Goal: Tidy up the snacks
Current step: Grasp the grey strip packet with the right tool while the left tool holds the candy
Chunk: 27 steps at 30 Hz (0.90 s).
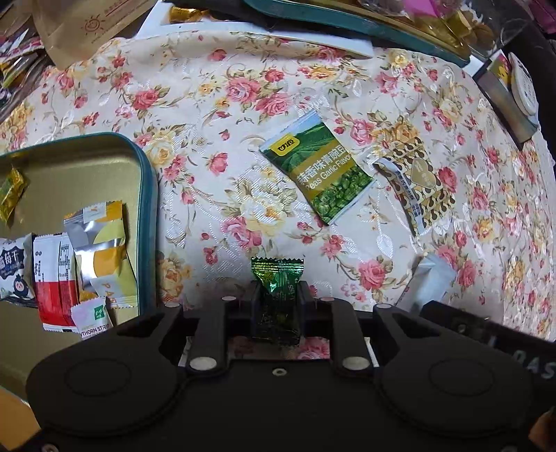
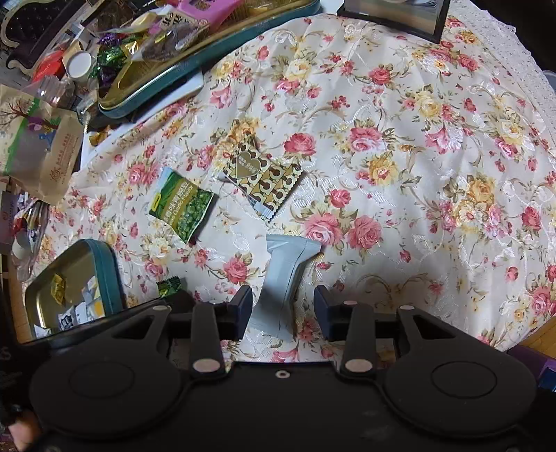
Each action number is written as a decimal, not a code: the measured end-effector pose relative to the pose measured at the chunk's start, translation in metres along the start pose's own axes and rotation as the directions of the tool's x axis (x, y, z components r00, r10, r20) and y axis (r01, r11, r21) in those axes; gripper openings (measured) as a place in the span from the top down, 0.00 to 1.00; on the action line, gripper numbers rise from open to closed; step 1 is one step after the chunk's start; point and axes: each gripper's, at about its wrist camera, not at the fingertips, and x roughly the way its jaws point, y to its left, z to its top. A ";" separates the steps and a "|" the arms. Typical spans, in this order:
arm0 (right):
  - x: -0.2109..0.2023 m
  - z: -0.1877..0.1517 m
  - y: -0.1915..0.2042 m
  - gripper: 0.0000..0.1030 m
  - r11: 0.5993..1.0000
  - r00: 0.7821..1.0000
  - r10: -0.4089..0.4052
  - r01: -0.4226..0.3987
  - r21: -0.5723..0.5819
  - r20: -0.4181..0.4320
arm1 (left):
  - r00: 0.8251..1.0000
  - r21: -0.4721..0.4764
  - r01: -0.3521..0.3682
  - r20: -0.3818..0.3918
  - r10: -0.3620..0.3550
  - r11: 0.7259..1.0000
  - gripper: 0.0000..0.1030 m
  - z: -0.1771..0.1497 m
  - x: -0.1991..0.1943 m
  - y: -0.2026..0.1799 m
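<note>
My left gripper (image 1: 278, 295) is shut on a small green foil candy (image 1: 277, 278) and holds it above the floral cloth, right of the teal tin tray (image 1: 147, 194). The tray holds several snack packets (image 1: 87, 250). A green pea packet (image 1: 318, 170) and a gold-brown patterned packet (image 1: 413, 174) lie ahead on the cloth. My right gripper (image 2: 282, 299) is open, its jaws on either side of a grey-white packet (image 2: 283, 274) lying on the cloth. The pea packet (image 2: 180, 203), patterned packet (image 2: 262, 174), tray (image 2: 111, 274) and candy (image 2: 170, 285) also show in the right wrist view.
A larger teal tray (image 2: 180, 66) with sweets sits at the back beside paper bags (image 2: 45, 153) and clutter. A mirror or frame (image 2: 399, 17) stands at the back right. The table's right edge (image 2: 531, 333) drops off near the right gripper.
</note>
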 end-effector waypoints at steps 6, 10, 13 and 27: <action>0.021 -0.002 0.009 0.59 0.998 0.998 -0.062 0.062 -0.010 -0.005 | 1.000 -0.027 0.002 0.003 -0.002 1.000 0.74 0.000 -0.007 0.008; 0.027 -0.003 0.016 0.59 0.997 0.998 -0.066 0.067 -0.030 0.005 | 0.999 -0.045 0.028 0.024 -0.027 0.999 0.75 0.002 -0.021 0.013; 0.029 -0.005 0.021 0.59 0.996 0.997 -0.073 0.073 -0.048 0.009 | 0.998 -0.059 0.035 0.050 -0.032 0.998 0.76 0.007 -0.034 0.013; 0.043 -0.018 0.037 0.77 0.973 0.992 -0.123 0.128 -0.190 0.039 | 0.994 -0.106 0.054 0.104 -0.043 0.993 0.76 0.015 -0.092 0.019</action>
